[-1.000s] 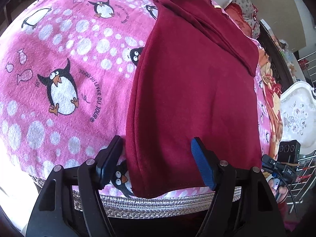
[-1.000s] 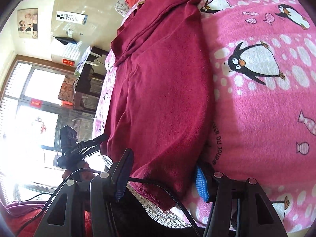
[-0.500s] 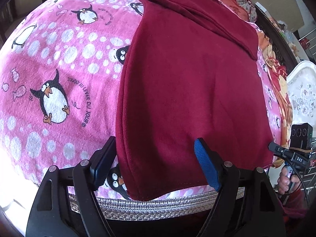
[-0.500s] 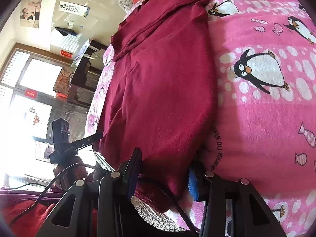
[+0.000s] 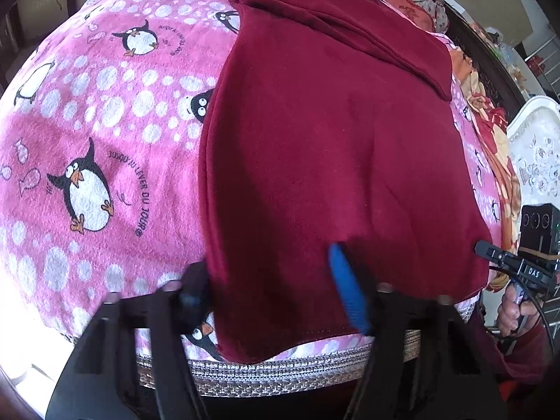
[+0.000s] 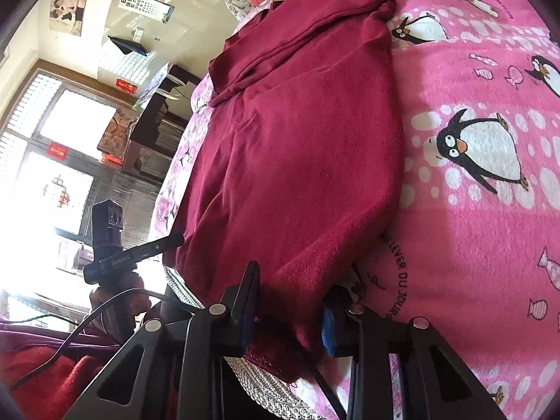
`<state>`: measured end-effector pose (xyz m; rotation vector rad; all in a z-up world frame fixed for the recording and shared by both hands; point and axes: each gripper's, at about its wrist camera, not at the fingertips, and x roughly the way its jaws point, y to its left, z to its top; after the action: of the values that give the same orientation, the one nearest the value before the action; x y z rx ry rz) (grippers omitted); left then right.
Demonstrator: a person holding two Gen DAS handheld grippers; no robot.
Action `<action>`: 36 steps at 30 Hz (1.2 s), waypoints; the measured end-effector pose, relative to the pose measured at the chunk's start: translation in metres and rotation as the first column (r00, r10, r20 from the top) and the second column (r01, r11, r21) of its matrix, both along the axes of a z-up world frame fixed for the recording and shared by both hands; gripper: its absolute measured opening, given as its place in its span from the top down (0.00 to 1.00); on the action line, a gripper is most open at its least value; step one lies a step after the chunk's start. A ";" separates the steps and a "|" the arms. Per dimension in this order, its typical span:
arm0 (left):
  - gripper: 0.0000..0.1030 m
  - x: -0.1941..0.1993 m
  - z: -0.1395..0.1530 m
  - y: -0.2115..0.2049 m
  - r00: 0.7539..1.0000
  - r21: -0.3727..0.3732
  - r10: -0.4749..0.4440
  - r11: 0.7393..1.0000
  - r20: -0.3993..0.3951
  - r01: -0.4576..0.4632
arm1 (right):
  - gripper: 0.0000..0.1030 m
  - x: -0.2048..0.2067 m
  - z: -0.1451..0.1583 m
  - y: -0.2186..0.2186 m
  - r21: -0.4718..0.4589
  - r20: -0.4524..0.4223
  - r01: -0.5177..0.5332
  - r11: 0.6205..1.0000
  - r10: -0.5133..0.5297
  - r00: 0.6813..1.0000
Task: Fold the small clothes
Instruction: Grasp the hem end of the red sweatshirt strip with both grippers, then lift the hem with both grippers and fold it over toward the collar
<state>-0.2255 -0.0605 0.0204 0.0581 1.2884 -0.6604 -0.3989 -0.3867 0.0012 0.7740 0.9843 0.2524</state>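
Maroon garment [image 5: 336, 147] lay flat on the bed [image 5: 87, 112], its hem at the near edge. Both grippers — left [image 5: 269, 287], right [image 6: 290, 304] — had fingers apart, straddling near corners. Closing shallow might pinch one layer only — a skewed fold.

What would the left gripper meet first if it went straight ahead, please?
The garment: its near hem already lies between the open left gripper's fingers, on the blanket. Depth is unclear.
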 end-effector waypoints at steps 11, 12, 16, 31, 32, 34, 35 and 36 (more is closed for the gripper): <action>0.88 0.049 0.031 -0.012 1.000 -0.110 -0.017 0.994 0.013 0.018 | 0.84 0.052 0.046 -0.015 -0.104 0.151 -0.013 0.994 0.029 0.988; 0.88 0.053 0.038 -0.015 0.999 -0.117 -0.022 0.993 0.034 0.025 | 0.84 0.060 0.051 -0.019 -0.115 0.159 0.002 0.993 0.016 0.987; 0.88 0.077 0.057 -0.022 0.997 -0.157 0.001 0.987 0.077 0.011 | 0.85 0.085 0.070 -0.034 -0.125 0.208 0.044 0.991 -0.017 0.978; 0.89 0.193 0.105 -0.084 0.976 -0.261 0.089 0.965 0.198 -0.034 | 0.86 0.169 0.111 -0.099 -0.151 0.275 0.185 0.971 -0.139 0.951; 0.89 0.201 0.106 -0.089 0.975 -0.265 0.096 0.963 0.201 -0.040 | 0.86 0.178 0.111 -0.107 -0.143 0.276 0.197 0.970 -0.152 0.949; 0.89 0.220 0.106 -0.100 0.972 -0.261 0.107 0.964 0.208 -0.051 | 0.86 0.193 0.111 -0.121 -0.129 0.274 0.214 0.968 -0.173 0.946; 0.89 0.228 0.106 -0.106 0.970 -0.252 0.112 0.966 0.216 -0.056 | 0.86 0.203 0.111 -0.128 -0.126 0.269 0.222 0.967 -0.181 0.946; 0.90 0.236 0.106 -0.110 0.968 -0.242 0.116 0.968 0.222 -0.060 | 0.86 0.212 0.110 -0.134 -0.126 0.264 0.225 0.966 -0.186 0.946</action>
<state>0.0104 -0.1709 0.1260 -0.1118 0.9729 -0.7022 -0.1873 -0.5203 0.1117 0.6780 0.6692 0.0873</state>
